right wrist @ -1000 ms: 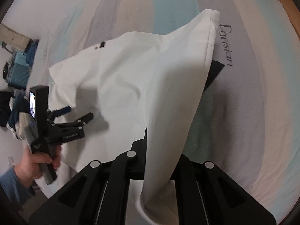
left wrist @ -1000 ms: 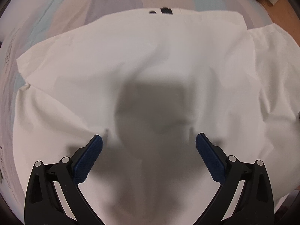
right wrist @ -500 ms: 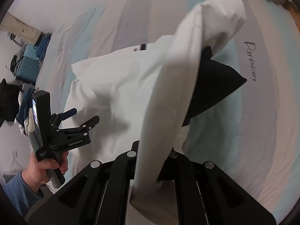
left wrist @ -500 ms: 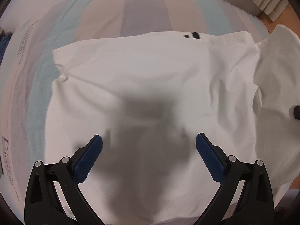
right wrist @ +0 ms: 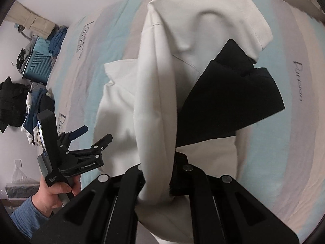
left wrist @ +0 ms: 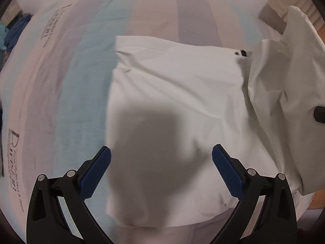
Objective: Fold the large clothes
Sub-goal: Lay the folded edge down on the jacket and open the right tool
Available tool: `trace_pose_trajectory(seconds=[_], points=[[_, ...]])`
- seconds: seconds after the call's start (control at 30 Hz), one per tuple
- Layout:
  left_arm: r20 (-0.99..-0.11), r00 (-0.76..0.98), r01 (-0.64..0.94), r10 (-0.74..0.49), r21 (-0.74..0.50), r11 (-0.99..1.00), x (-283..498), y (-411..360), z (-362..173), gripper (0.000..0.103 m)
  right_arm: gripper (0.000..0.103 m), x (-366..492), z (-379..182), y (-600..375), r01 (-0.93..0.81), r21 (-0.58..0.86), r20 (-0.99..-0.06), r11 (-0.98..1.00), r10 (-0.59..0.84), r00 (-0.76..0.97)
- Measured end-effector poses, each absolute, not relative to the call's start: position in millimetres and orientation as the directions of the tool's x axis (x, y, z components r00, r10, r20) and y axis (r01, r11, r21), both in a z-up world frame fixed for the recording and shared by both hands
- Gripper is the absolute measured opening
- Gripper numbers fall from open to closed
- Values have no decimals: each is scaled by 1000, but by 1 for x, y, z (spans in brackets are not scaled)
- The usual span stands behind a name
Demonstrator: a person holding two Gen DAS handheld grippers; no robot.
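A large white garment (left wrist: pixel 178 85) lies spread on a striped bed. My left gripper (left wrist: pixel 161 158) hovers above its near part, jaws wide open, blue pads (left wrist: pixel 97 168) empty. In the right wrist view the same left gripper (right wrist: pixel 95 134) is held by a hand at the lower left. My right gripper (right wrist: pixel 158 174) is shut on a bunched fold of the white garment (right wrist: pixel 154 105), lifted off the bed. A black fabric panel (right wrist: pixel 229 101) hangs from the lifted part. The right fingertips are hidden by cloth.
The bed cover (left wrist: pixel 81 81) has pale blue, grey and beige stripes with printed lettering. A teal suitcase (right wrist: pixel 38 65) and piled clothes (right wrist: pixel 12 99) sit on the floor at the left. A wooden floor edge (left wrist: pixel 321 30) shows at the far right.
My right gripper has lifted the garment's side higher and carried it leftward over the rest, baring the black panel. My left gripper, open, has shifted left; more of the bed cover shows.
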State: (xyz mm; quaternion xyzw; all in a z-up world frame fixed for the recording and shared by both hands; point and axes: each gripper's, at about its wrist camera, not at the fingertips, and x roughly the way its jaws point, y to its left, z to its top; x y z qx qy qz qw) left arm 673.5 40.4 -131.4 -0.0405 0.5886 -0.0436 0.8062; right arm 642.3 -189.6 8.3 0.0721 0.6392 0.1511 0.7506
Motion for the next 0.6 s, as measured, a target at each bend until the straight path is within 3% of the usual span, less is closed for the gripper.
trace_pose_trajectory(seconds=[0.37,0.6], points=[[-937,323,-65,-136,-165,984,654,126,-112,97,4,659,-5,-72,-98,239,-966,966,247,75],[-938,323,-100,-125,-165,981,649,169,-112,97,4,665,-31,-7,-84,272,-959,959,277,59]])
